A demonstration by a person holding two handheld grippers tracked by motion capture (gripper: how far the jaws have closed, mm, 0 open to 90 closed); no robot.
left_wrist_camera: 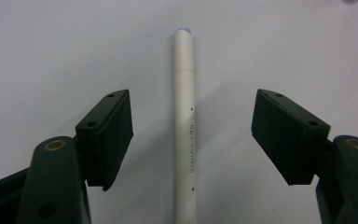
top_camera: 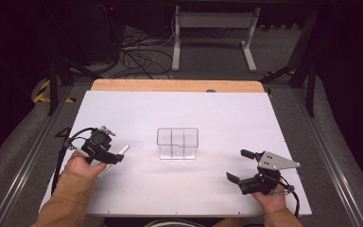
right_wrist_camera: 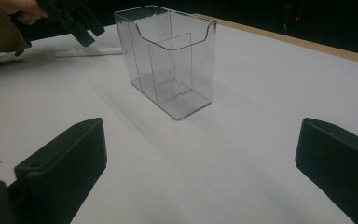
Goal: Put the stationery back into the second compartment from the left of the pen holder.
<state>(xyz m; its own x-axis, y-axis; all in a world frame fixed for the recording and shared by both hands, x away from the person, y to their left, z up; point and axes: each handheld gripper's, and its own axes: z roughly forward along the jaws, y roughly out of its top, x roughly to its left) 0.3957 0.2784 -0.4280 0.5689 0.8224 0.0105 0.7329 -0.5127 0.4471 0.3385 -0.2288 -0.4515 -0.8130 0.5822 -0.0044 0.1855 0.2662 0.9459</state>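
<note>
A white pen (left_wrist_camera: 185, 126) lies flat on the white table (top_camera: 179, 109); the high view shows the pen (top_camera: 122, 149) at the left. My left gripper (left_wrist_camera: 193, 135) hangs over it with a jaw on each side, and neither pad touches it. In the high view my left gripper (top_camera: 111, 156) points down at the table. A clear plastic holder (top_camera: 177, 143) with compartments stands empty at the table's middle, and it is the clear holder (right_wrist_camera: 168, 60) ahead of my right gripper (right_wrist_camera: 200, 163). My right gripper (top_camera: 238, 165) rests open near the front right with nothing between its jaws.
A wooden strip (top_camera: 177, 85) runs along the table's far edge. Beyond it stand a white desk frame (top_camera: 212, 38) and loose cables (top_camera: 132, 56) on the floor. Bare table surface surrounds the holder.
</note>
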